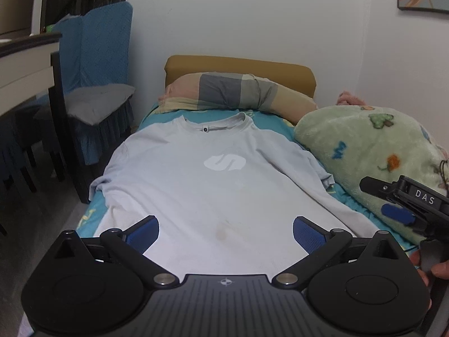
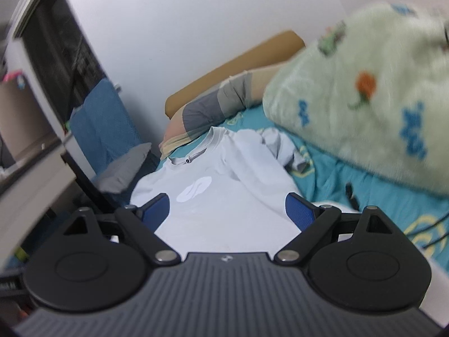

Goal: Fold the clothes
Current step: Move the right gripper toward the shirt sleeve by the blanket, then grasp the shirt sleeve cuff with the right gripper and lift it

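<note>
A pale blue T-shirt [image 1: 213, 185] with a white logo lies spread flat, front up, on the bed, collar toward the pillow. My left gripper [image 1: 226, 231] hovers open above the shirt's hem with nothing between its blue pads. In the left wrist view the right gripper [image 1: 398, 205] shows at the right edge, over the shirt's right side, held by a hand [image 1: 432, 266]. In the right wrist view my right gripper [image 2: 227, 210] is open over the T-shirt [image 2: 224, 196], whose right sleeve [image 2: 283, 146] lies crumpled.
A checked pillow [image 1: 233, 92] rests against the tan headboard [image 1: 238, 67]. A green fleece blanket [image 1: 367, 151] is bunched along the bed's right side. Blue-covered chairs [image 1: 95, 78] and a table edge stand left of the bed. A black cable [image 2: 350, 193] lies on the teal sheet [image 2: 336, 185].
</note>
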`<state>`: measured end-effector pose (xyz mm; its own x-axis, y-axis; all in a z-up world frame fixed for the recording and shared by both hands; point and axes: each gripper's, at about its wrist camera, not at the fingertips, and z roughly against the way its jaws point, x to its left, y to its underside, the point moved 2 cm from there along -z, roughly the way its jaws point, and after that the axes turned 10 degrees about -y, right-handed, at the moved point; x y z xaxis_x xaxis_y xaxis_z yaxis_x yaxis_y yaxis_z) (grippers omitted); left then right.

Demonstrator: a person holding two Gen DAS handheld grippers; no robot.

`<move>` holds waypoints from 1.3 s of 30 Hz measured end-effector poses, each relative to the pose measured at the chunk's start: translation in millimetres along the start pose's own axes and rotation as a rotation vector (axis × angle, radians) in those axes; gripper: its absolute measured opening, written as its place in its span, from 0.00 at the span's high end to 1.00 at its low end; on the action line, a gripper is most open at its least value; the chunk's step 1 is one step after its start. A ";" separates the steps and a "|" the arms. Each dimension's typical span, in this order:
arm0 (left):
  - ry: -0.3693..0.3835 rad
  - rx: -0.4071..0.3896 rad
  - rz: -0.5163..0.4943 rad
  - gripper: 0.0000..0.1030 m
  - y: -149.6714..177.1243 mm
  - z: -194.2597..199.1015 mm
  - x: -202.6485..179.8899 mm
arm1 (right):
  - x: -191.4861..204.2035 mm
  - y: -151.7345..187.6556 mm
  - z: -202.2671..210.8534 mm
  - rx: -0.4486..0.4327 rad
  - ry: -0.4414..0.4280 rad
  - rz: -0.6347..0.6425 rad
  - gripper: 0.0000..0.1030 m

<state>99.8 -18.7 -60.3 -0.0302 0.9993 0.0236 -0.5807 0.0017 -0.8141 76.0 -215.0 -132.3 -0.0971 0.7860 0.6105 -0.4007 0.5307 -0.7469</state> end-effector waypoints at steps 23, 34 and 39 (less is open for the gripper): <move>0.058 0.013 0.186 0.00 -17.0 -69.5 -13.0 | -145.4 -32.6 -210.5 -0.070 -0.024 -0.524 0.21; 0.045 0.031 0.215 0.00 -17.2 -87.2 -6.5 | -136.9 -89.3 -298.0 0.007 0.024 -0.296 0.43; 0.009 -0.002 0.206 0.00 -25.8 -84.4 -2.1 | -107.3 -127.3 -309.5 0.040 0.146 -0.095 0.87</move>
<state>183.5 -17.6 -88.3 -0.1410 0.9789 -0.1481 -0.5616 -0.2023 -0.8023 419.4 -268.7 -184.3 0.0757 0.7721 0.6309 -0.4384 0.5941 -0.6745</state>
